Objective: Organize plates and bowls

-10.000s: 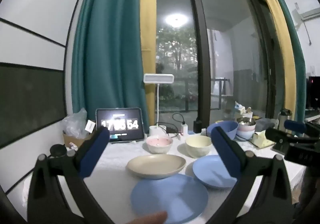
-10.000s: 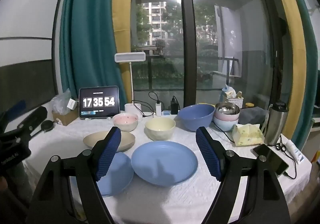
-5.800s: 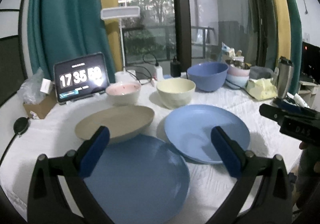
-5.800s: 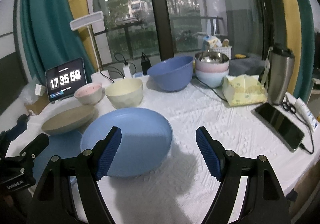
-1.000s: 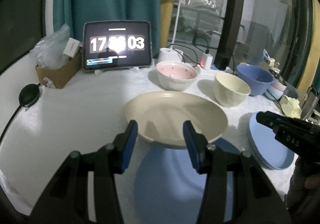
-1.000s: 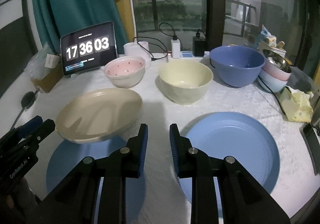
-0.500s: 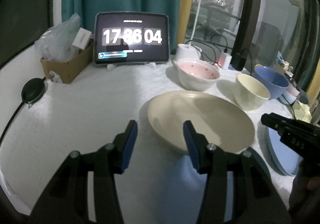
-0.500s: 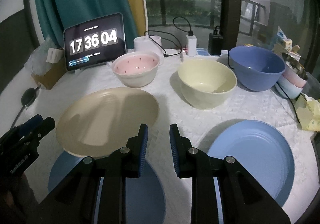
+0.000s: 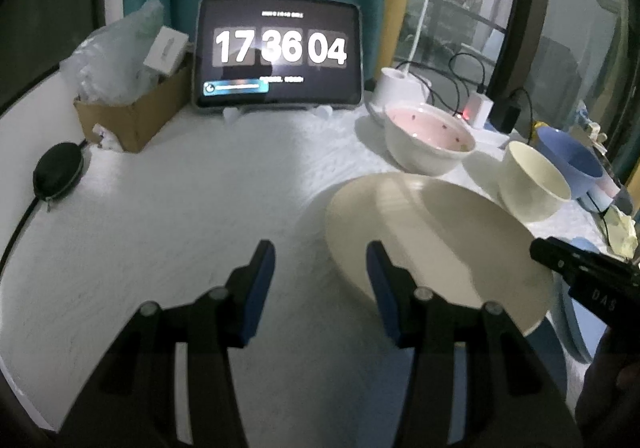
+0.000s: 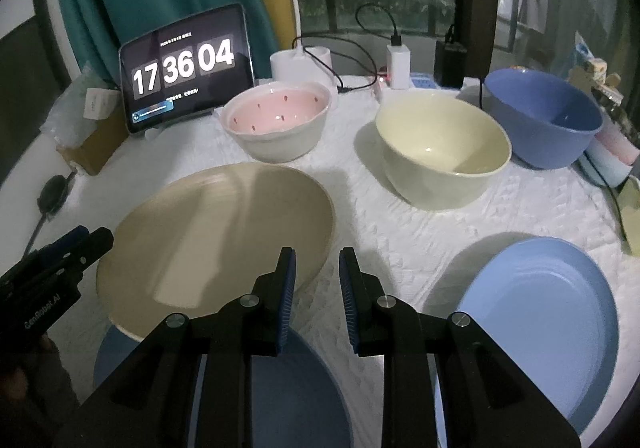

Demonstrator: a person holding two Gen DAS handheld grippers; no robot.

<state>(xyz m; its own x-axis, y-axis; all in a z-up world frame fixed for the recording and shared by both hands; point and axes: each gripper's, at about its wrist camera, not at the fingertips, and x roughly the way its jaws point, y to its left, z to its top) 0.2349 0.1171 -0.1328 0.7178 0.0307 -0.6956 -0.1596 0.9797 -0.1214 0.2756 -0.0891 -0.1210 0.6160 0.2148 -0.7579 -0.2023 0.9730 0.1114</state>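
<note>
Left hand-held gripper (image 9: 320, 264) open, empty, over bare tabletop (image 9: 180, 207); beige plate (image 9: 432, 240) just right of its right finger. Right hand-held gripper (image 10: 317, 268) narrowly parted, gripping nothing, beige plate's rim just left of it, overlapping dark blue plate (image 10: 280, 388) below. Light blue plate (image 10: 540, 312) right; pink bowl (image 10: 280, 119) and cream bowl (image 10: 440, 151) ahead.

Beige plate (image 10: 216, 232) overlapping blue plate (image 10: 280, 388)

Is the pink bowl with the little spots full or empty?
Empty. The pink bowl stands upright on the white tablecloth, and its pink, spotted inside is bare down to the bottom.
</note>
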